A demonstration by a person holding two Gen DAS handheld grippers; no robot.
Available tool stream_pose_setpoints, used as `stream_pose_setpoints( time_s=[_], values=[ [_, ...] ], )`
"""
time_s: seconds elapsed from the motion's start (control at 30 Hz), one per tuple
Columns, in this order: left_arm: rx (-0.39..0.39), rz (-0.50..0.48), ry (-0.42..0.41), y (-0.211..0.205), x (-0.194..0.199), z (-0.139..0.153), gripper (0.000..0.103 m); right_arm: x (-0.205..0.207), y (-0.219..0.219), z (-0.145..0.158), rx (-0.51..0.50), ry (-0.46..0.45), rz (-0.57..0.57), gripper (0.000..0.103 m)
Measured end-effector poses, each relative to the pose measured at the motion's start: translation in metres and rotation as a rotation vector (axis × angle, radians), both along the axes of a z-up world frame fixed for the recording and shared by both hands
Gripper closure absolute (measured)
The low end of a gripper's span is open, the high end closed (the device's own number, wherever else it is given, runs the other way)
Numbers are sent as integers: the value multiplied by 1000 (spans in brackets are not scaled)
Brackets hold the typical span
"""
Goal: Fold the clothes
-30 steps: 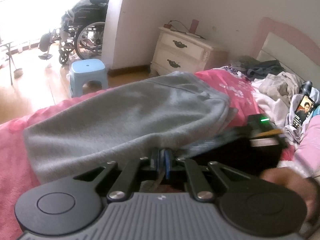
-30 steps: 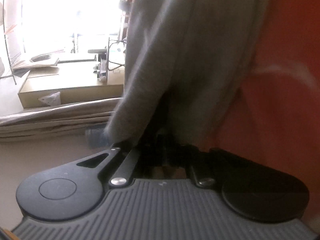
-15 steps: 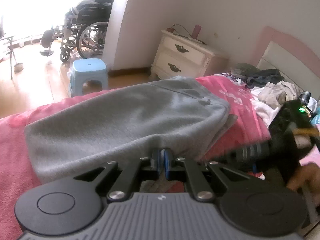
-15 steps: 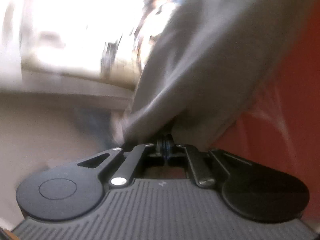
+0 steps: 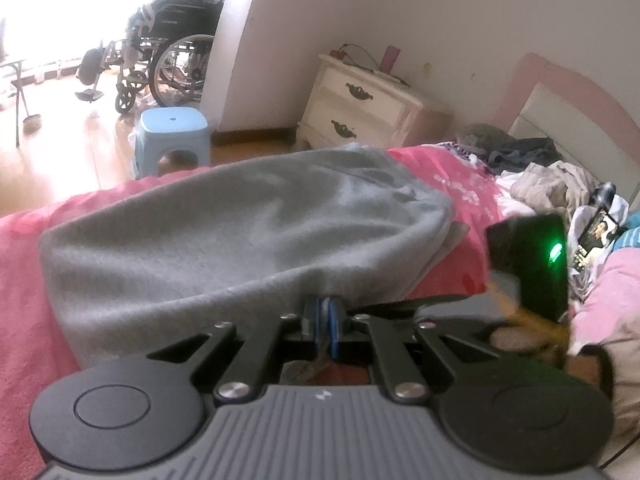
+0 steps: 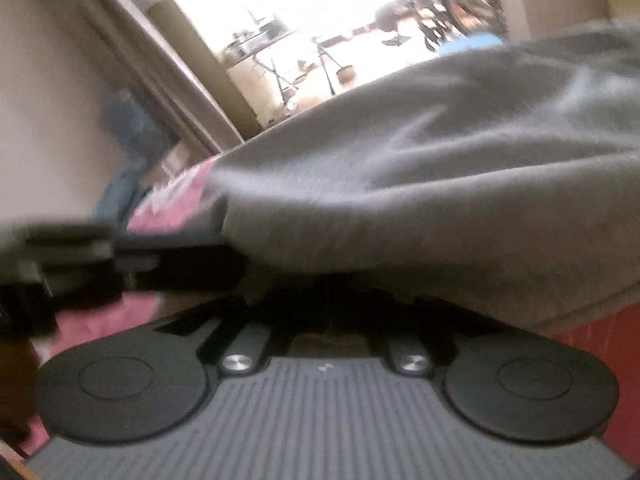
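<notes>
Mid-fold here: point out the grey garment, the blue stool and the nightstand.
grey garment (image 5: 224, 248): left wrist view, middle of the spread cloth.
blue stool (image 5: 172, 120): left wrist view, top of its seat.
nightstand (image 5: 372, 98): left wrist view, upper drawer front.

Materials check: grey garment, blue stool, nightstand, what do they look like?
Grey garment: soft matte knit, probably fleece or sweatshirt jersey; fuzzy nap, rounded folds. Blue stool: likely moulded plastic; uniform colour, one-piece rounded legs, slight sheen. Nightstand: seemingly cream-painted wood with dark, metal-looking drawer pulls; exact substrate unclear.
</notes>
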State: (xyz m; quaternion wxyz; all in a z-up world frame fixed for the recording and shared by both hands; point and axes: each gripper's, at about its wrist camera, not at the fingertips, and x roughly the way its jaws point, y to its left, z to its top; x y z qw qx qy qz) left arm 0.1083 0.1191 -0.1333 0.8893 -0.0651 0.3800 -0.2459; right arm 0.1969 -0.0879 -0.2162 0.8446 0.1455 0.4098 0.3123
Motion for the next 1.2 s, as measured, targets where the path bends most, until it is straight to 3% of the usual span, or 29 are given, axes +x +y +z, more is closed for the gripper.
stream_pose_setpoints(
  time_s=[0.17,0.27,0.43,0.57,0.77,0.87,1.03,1.13,1.2],
  values=[
    [38,-23,2,-5,-2,-14,97,0,-30,14,16,170,-107,100],
    [71,-45,-4,-8,-6,-23,97,-18,-63,34,54,191,-172,100],
    [88,-45,4,-11,-8,-32,97,-31,-83,80,66,-36,-177,100],
    [90,-32,22,-10,-10,-35,95,-12,-56,75,38,-93,-110,100],
    [72,45,86,14,-26,-30,89,-2,-29,11,-95,36,-44,102],
    [56,100,68,27,-35,-15,86,1,-34,17,-69,33,-49,102],
    [11,112,-42,19,-22,11,77,1,-39,16,-42,49,-71,102],
    [-11,74,-44,-2,0,8,65,0,-45,22,-20,39,-98,102],
    [3,57,-32,-16,8,-2,65,-1,-50,25,-5,32,-116,101]
  ],
)
